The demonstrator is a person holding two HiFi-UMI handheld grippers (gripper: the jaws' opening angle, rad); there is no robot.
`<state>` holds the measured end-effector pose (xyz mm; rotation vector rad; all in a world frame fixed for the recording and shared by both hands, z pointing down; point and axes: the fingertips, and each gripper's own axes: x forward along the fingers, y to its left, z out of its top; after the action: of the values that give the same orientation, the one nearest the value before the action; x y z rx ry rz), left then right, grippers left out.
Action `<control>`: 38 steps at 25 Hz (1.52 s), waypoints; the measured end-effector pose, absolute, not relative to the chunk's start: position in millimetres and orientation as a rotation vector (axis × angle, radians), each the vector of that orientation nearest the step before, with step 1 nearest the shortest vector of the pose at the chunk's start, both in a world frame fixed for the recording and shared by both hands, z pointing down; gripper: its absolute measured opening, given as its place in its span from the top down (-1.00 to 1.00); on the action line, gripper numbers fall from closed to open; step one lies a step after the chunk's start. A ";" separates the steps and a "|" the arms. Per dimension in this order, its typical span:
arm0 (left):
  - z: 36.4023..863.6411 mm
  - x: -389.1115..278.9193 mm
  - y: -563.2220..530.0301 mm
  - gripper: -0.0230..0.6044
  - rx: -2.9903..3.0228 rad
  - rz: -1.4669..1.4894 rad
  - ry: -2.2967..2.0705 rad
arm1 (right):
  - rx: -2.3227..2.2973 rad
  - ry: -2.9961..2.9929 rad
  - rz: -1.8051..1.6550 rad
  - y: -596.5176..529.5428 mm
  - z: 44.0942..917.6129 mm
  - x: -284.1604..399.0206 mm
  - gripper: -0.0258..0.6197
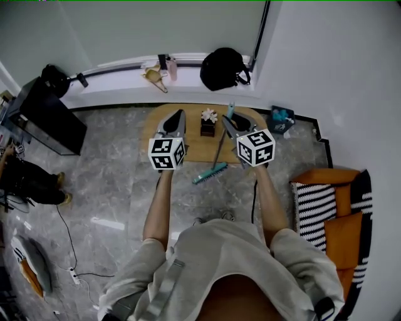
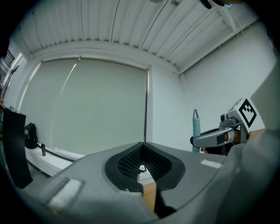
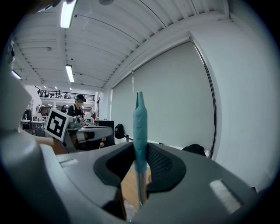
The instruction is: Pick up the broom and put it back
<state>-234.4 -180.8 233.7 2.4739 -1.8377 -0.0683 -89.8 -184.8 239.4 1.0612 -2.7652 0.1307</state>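
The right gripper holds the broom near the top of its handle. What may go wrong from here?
1. The right gripper clamps the broom only near its teal top, so the long handle may pivot or slip.
2. The brush head hangs near the table; a swing might knock over the flower pot there.
3. The left gripper is empty, so nothing steadies the broom.

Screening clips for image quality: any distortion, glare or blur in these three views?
Head view: evenly lit, sharp, edges bowed; broom reads clearly. Left gripper view: heavy fisheye, dark corners, the left gripper soft up close. Right gripper view: same fisheye, ceiling lamp blown out, broom crisp in the right gripper.
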 end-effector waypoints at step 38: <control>301.4 60.6 -240.3 0.91 2.676 0.126 -1.394 | 1.471 -2.504 0.285 -195.7 321.6 220.7 0.63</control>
<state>60.6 -240.3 301.4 2.6760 -1.3940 0.1259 220.7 -195.7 321.6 1.4706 -2.5040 0.2852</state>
